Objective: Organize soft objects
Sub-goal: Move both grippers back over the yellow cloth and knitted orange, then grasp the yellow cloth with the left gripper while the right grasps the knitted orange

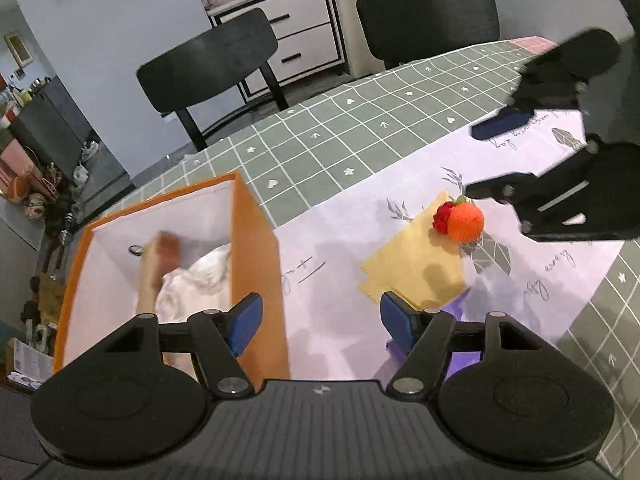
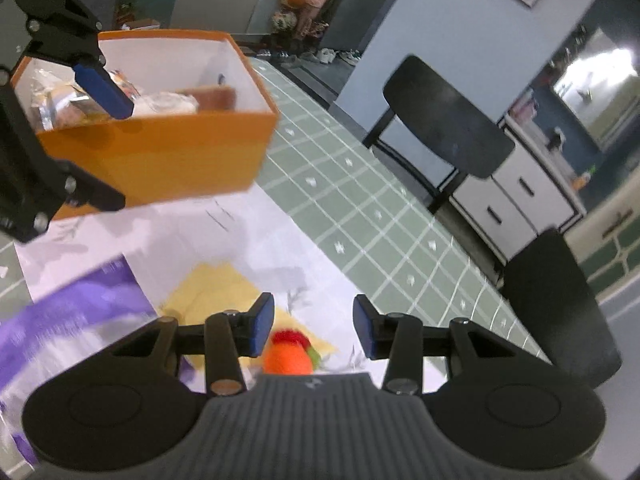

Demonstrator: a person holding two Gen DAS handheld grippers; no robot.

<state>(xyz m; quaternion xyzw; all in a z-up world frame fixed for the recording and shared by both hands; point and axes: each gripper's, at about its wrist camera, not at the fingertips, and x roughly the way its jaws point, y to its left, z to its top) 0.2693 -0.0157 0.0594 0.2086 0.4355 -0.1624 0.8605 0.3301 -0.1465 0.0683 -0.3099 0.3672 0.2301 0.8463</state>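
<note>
Left gripper [image 1: 320, 320] wide open, nothing between blue pads. Under it: white cloth on table [image 1: 340, 132], edge of orange box [image 1: 256, 264] on one side, yellow cloth [image 1: 416, 268] and purple thing [image 1: 460, 360] on other. Box holds white cloth [image 1: 196, 284] and brown block [image 1: 168, 250]. Right gripper [image 2: 314, 326] open too, empty, hanging above orange ball [image 2: 288, 358] with red bit. Ball sits at yellow cloth's corner, well apart from box. Black chairs [image 1: 208, 60] behind table.
</note>
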